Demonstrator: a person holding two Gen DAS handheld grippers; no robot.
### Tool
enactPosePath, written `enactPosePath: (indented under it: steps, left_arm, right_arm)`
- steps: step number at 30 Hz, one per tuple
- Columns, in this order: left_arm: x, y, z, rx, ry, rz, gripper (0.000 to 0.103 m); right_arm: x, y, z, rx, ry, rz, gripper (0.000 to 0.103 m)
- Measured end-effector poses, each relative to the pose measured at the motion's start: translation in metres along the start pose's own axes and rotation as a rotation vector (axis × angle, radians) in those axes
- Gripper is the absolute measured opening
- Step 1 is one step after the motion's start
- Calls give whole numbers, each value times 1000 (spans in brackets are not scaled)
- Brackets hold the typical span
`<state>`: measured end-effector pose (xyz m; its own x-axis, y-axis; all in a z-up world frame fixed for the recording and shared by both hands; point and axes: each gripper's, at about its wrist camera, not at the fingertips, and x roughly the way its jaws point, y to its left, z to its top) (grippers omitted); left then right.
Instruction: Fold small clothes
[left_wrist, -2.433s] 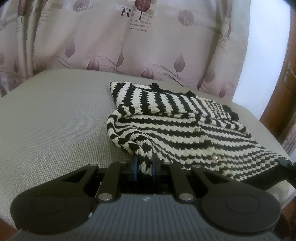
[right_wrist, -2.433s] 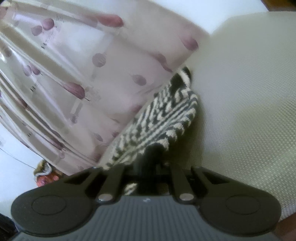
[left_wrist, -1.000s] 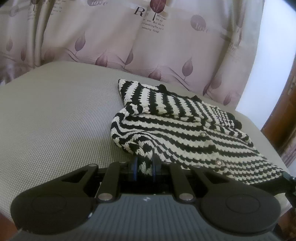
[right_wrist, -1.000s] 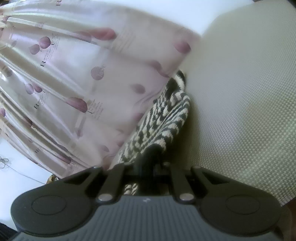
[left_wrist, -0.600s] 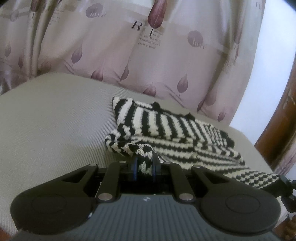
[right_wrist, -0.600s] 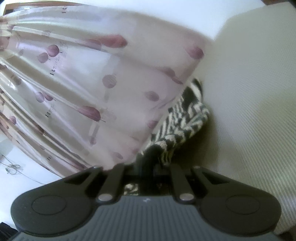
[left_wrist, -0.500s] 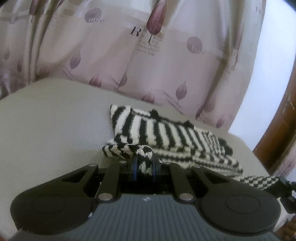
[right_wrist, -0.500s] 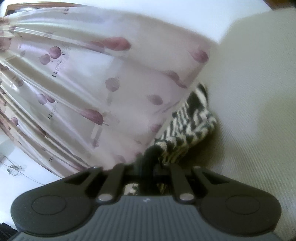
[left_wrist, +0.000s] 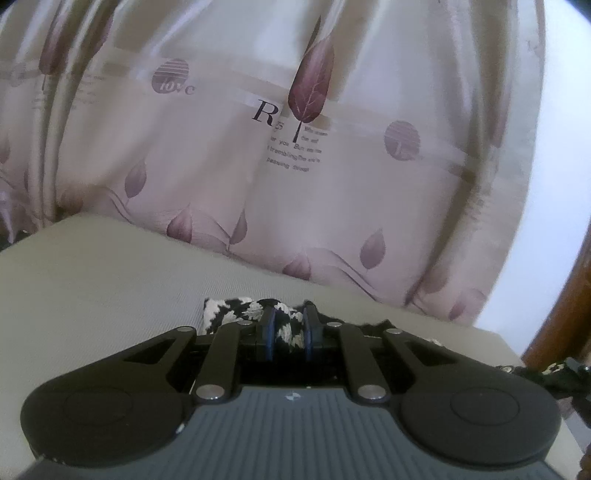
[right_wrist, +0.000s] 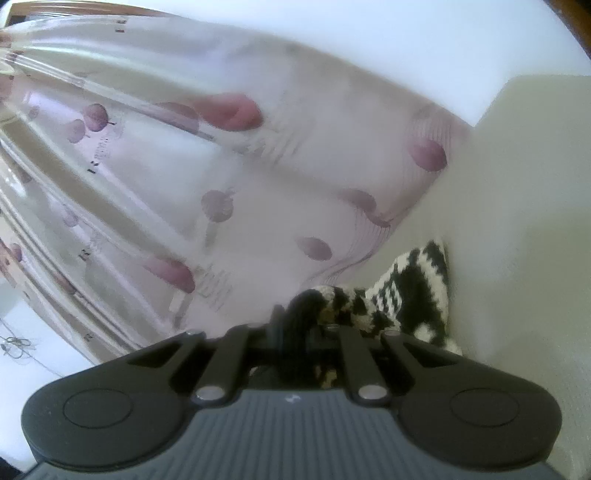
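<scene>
A black-and-cream striped knit cardigan lies on a grey-beige cushioned surface. In the left wrist view my left gripper is shut on one corner of its edge, and only a narrow strip of knit shows above the fingers. In the right wrist view my right gripper is shut on another dark edge of the cardigan, whose striped cloth bunches up to the right of the fingers. Most of the garment is hidden below both grippers.
A pale pink curtain printed with purple leaves hangs right behind the surface and fills the upper half of both views. A brown wooden frame stands at the right edge. A white wall shows above.
Both grippers have risen and moved toward the curtain with the cardigan's edge held. The spread-out striped garment has dropped almost out of the left view, and the curtain looms larger.
</scene>
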<state>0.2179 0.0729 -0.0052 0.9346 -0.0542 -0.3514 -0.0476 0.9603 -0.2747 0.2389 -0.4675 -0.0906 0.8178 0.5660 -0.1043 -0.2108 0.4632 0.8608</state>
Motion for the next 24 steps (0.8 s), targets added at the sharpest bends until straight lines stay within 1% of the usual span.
enactPosePath:
  steps: [4, 6, 8, 10, 13, 16, 20, 21, 22, 23, 24]
  left_arm:
    - [23, 0, 4, -8, 3, 29, 16]
    - [33, 0, 5, -6, -13, 61, 13]
    - [43, 4, 9, -14, -32, 95, 13]
    - [57, 10, 13, -35, -25, 113, 13]
    - [75, 15, 14, -33, -8, 150, 13]
    - [77, 21, 9, -43, 16, 126, 13]
    - [63, 31, -4, -30, 126, 43, 15]
    - [57, 35, -7, -26, 156, 32, 19]
    - [53, 39, -11, -29, 188, 14, 31]
    - [49, 43, -15, -43, 223, -12, 52]
    - [45, 47, -20, -58, 254, -40, 63]
  right_arm:
    - [24, -5, 11, -7, 6, -19, 10]
    - [35, -10, 16, 5, 9, -28, 10]
    - [46, -17, 21, 14, 7, -52, 10]
    - [57, -24, 25, 36, 11, -63, 10]
    - [73, -34, 26, 57, 14, -77, 10]
    - [84, -40, 27, 71, 12, -86, 10]
    - [87, -42, 27, 70, 25, -83, 10]
    - [87, -42, 27, 66, 27, -81, 10]
    - [86, -43, 27, 63, 30, -82, 10]
    - [85, -44, 28, 62, 31, -84, 10]
    - [84, -45, 28, 64, 32, -86, 10]
